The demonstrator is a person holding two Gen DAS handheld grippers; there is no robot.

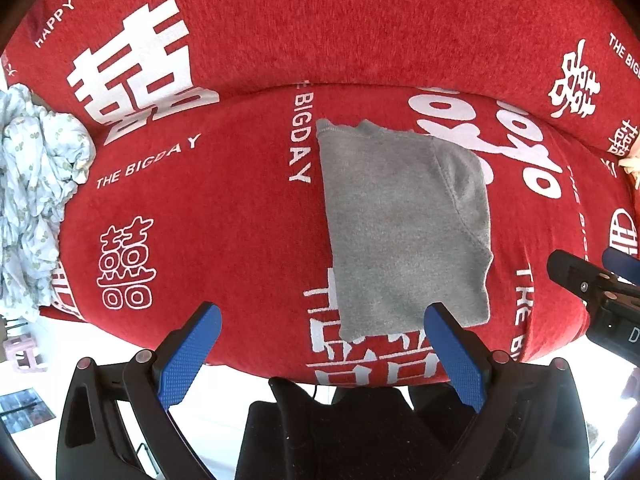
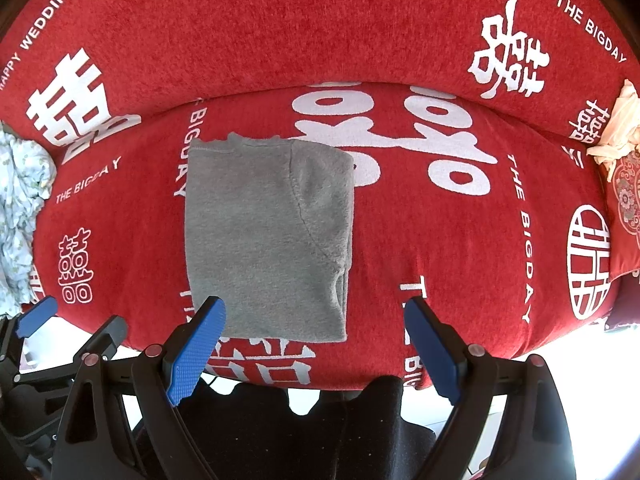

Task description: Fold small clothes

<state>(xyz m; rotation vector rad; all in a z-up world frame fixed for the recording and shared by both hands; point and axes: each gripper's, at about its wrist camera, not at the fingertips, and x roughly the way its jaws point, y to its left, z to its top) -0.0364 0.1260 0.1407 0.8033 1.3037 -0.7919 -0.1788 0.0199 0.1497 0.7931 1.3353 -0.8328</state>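
A small grey garment (image 1: 400,224) lies folded into a flat rectangle on the red sofa seat; it also shows in the right wrist view (image 2: 268,236). My left gripper (image 1: 322,344) is open and empty, held just in front of the garment's near edge. My right gripper (image 2: 314,336) is open and empty, near the garment's near right corner. The right gripper shows at the right edge of the left wrist view (image 1: 592,284). The left gripper shows at the left edge of the right wrist view (image 2: 36,320).
The red sofa cover (image 1: 224,216) bears white characters and lettering. A crumpled pale patterned cloth (image 1: 32,200) lies at the seat's left end. A cream cloth (image 2: 616,124) and a red patterned cushion (image 2: 628,216) sit at the right end. The seat's front edge is just below the grippers.
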